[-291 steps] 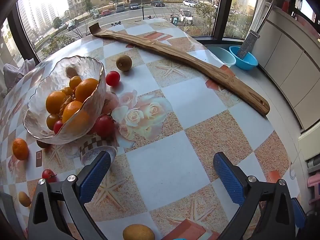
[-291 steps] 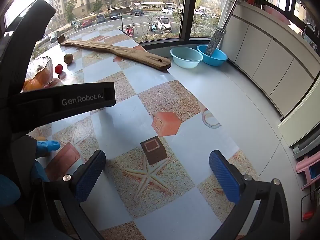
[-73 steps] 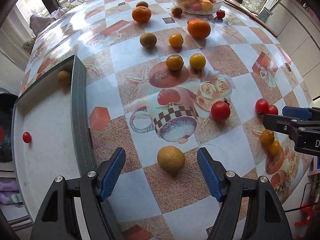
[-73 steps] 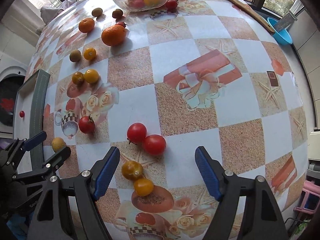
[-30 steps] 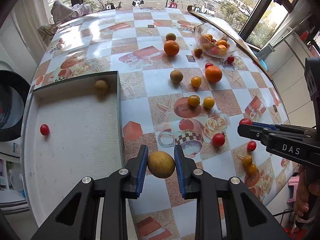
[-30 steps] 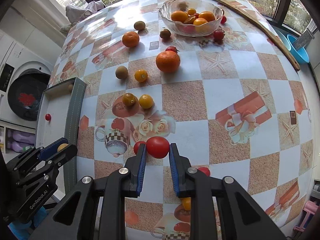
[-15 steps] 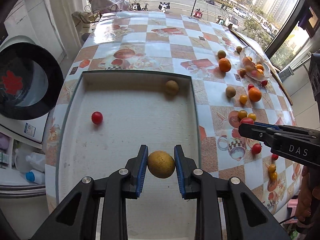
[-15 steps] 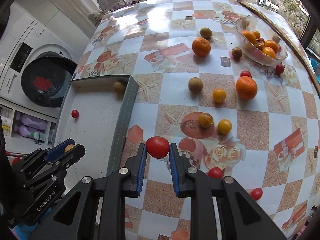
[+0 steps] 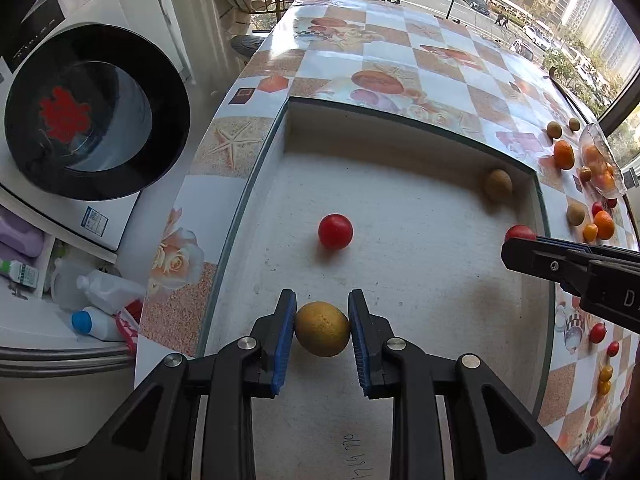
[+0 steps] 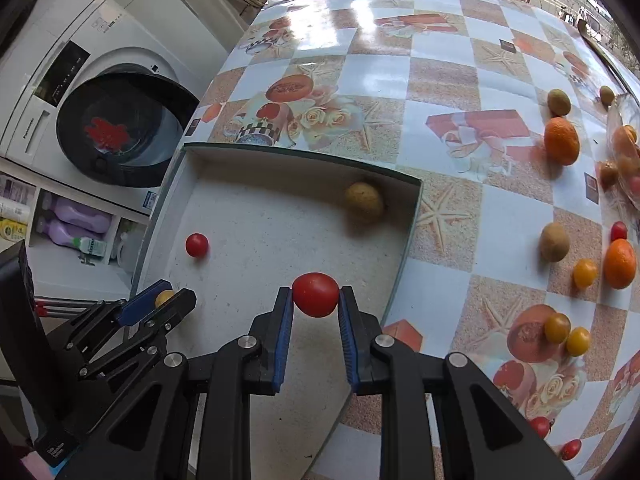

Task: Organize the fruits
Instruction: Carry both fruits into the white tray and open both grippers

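Note:
My left gripper is shut on a yellow-brown fruit and holds it over the white tray; it also shows at the left of the right wrist view. My right gripper is shut on a red tomato above the tray's right part; it also enters the left wrist view from the right. In the tray lie a small red tomato and a brown fruit.
Oranges, brown fruits, yellow tomatoes and red tomatoes lie scattered on the patterned tablecloth. A glass fruit bowl stands at the far right. A washing machine and bottles are to the left, below the table edge.
Both grippers, each still holding its fruit, have moved left and closer over the tray. The right gripper's tomato now hangs above the tray's right side.

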